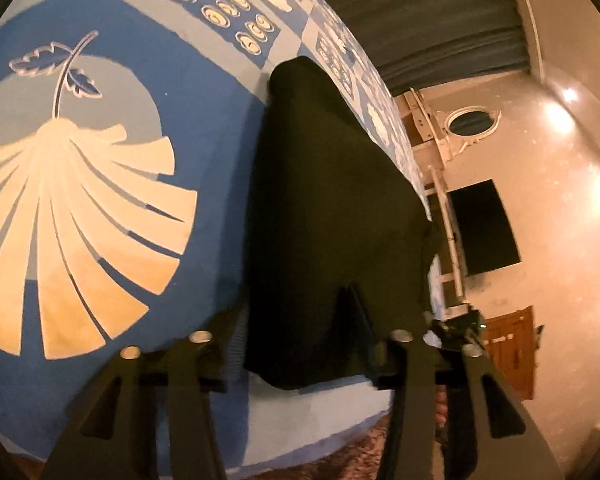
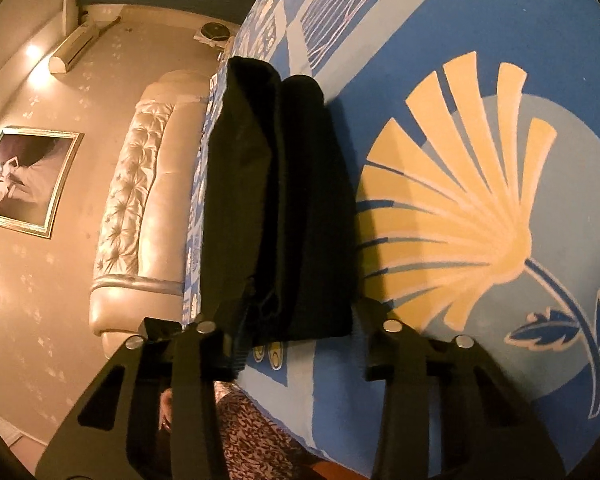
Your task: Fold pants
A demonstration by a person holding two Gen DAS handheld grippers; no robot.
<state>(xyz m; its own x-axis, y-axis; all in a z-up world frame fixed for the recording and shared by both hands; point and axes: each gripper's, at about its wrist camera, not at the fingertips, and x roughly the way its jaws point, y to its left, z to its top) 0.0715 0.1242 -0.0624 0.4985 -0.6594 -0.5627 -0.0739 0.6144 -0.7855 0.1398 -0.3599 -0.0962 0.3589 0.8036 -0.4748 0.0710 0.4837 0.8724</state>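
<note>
Pants (image 1: 332,200), a dark folded strip on the bed (image 1: 204,92), run lengthwise straight away from both hand-held grippers, left (image 1: 300,328) and right (image 2: 296,320), whose parted jaws straddle its near end without pinching it, neither being clearly nearer.

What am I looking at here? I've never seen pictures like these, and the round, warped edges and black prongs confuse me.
Each picture comes from a wide-angle camera fixed on a hand-held gripper, looking out along its two black fingers. A person carries one in each hand. One view is from the left gripper, the other from the right gripper. Both look at dark pants, already folded into a narrow stack on a blue patterned bedspread. The near end of the stack sits between each gripper's fingers, but neither appears to pinch it.
</note>
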